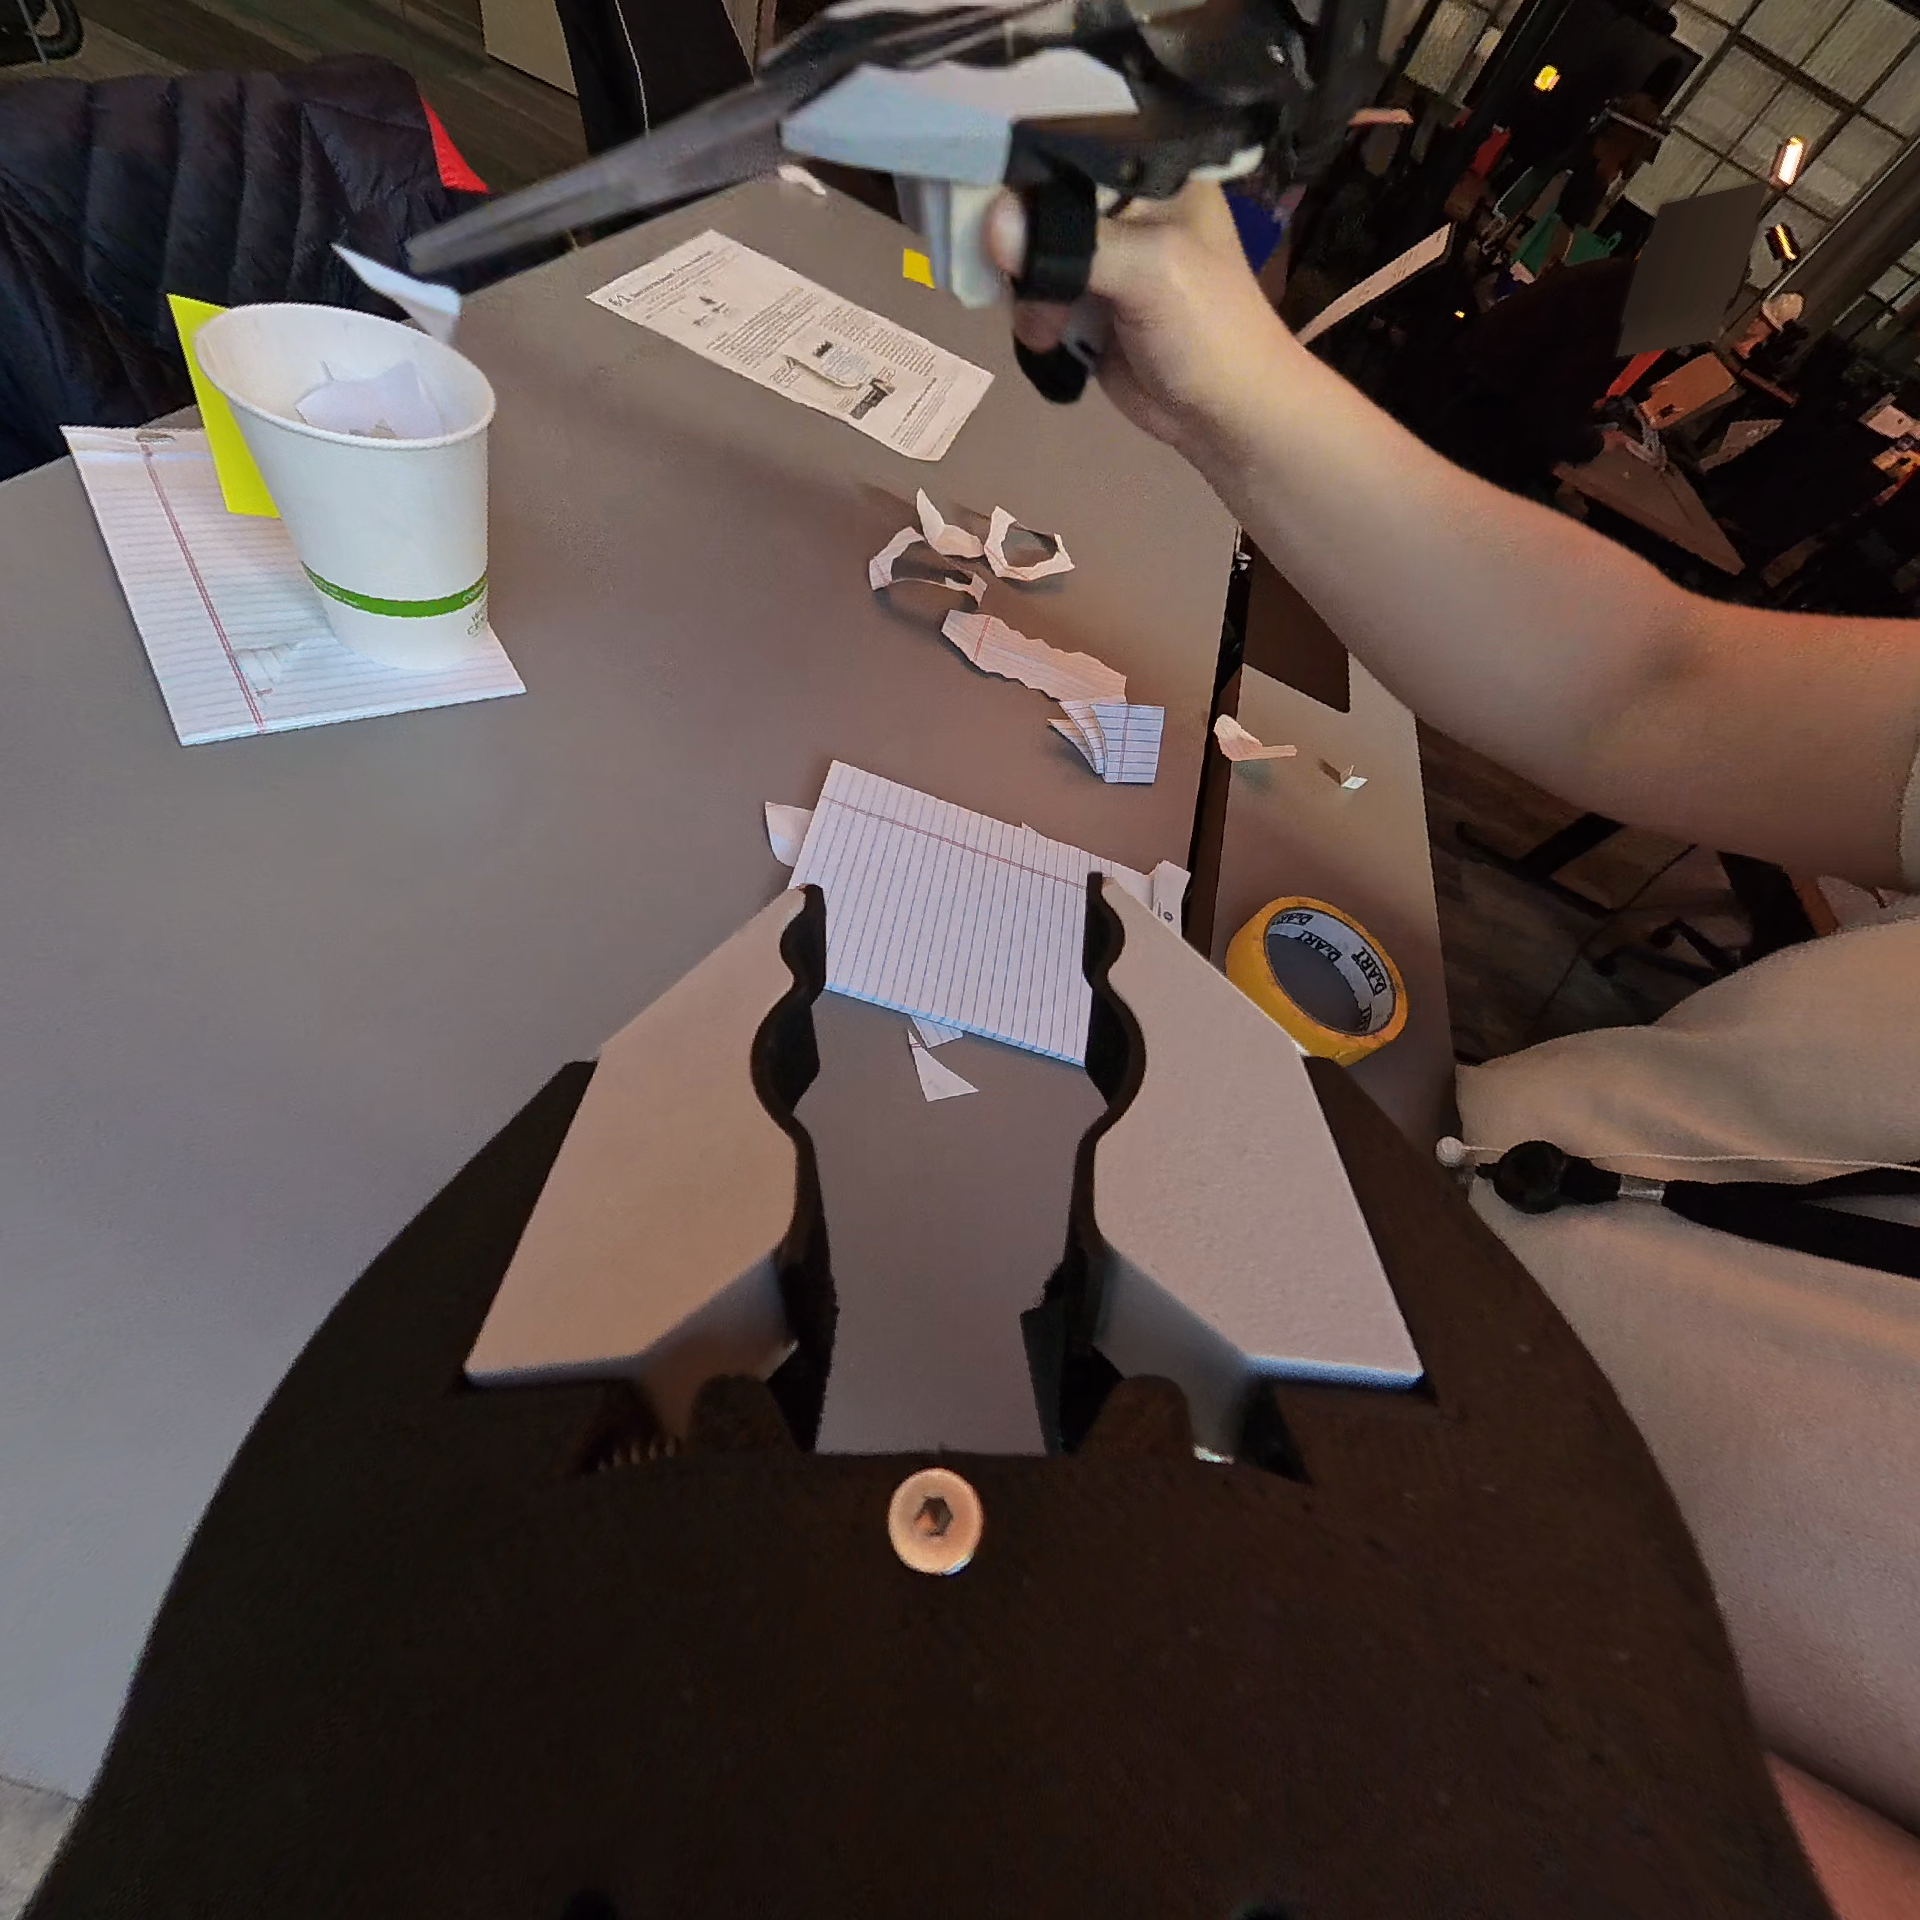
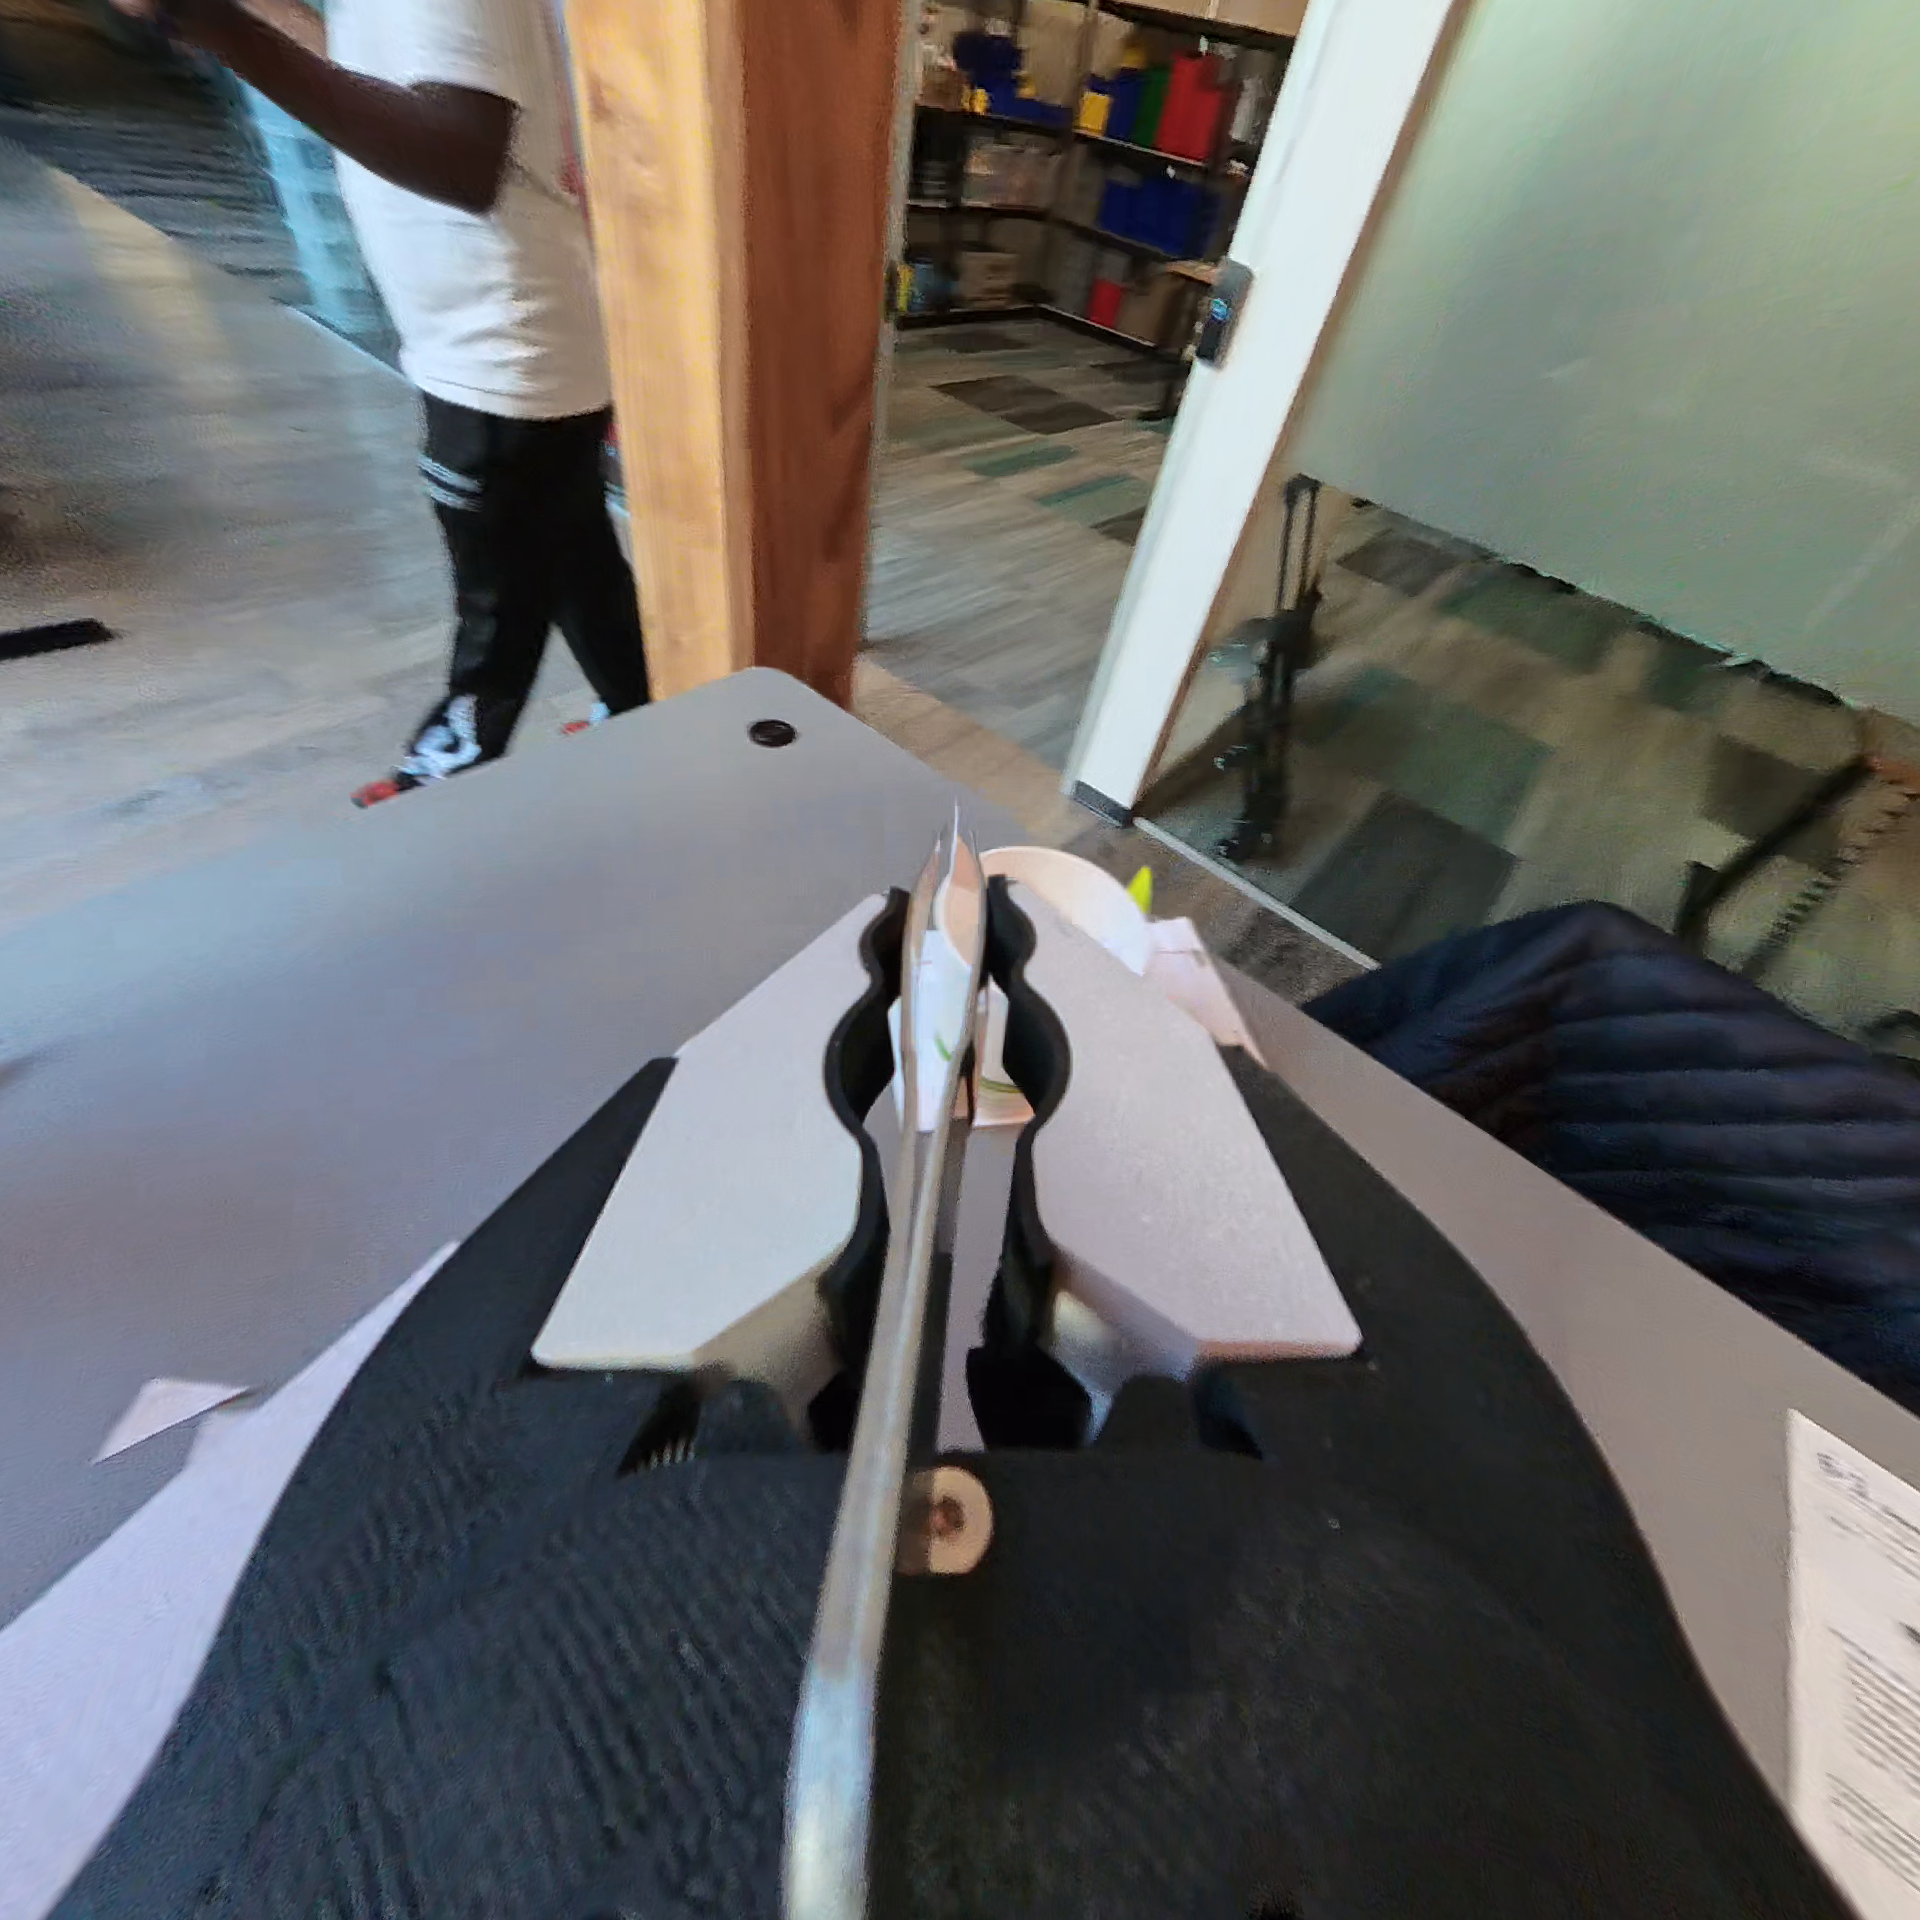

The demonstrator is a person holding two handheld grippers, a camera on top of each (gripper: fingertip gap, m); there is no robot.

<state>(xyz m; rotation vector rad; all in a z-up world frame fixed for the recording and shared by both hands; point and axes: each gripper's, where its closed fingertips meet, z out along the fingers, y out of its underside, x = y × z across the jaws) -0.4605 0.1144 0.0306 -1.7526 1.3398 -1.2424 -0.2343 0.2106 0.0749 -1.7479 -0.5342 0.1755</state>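
My left gripper is open and empty, low over a piece of lined paper on the grey table. My right gripper is shut on long metal tweezers. It also shows at the top of the left wrist view, held in a hand. The tweezers' tip pinches a small white paper scrap just above the rim of a white paper cup. The cup has a green band and holds paper scraps. In the right wrist view the cup sits just beyond the fingertips.
The cup stands on a lined pad beside a yellow note. Torn paper scraps, a printed sheet and a yellow tape roll lie on the table. A dark jacket is behind. A person walks past a wooden post. Tip to tip, the grippers are about 25 cm apart.
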